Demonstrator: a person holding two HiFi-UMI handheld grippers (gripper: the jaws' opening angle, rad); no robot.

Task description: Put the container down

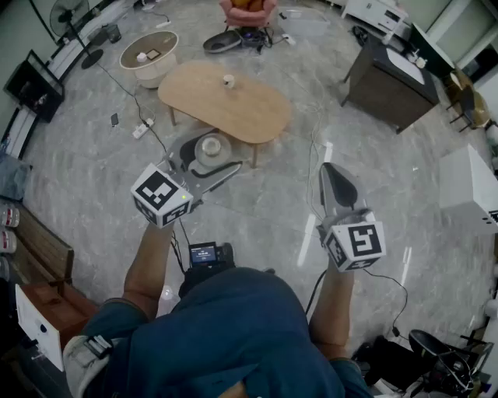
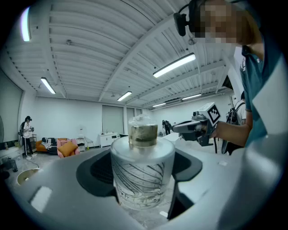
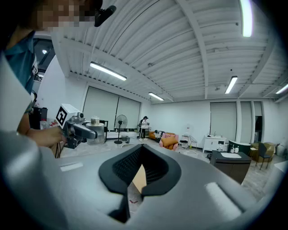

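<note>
Squarely between left gripper (image 2: 142, 182) fingers (image 2: 96, 173), container (image 2: 143, 159), upright

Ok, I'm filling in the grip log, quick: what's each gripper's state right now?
Left gripper: closed on the clear lidded container.
Right gripper: closed, nothing between its jaws.

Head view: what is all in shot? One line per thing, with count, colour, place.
container: one, clear with a lid, held in the left gripper
oval table: one, light wood, centre ahead
cup: one, white, on the oval table
round table: one, cream, upper left
fan: one, black, far upper left
cabinet: one, dark, upper right
armchair: one, pink, top centre
left gripper: one, grey, closed on the container
right gripper: one, grey, jaws together, empty
</note>
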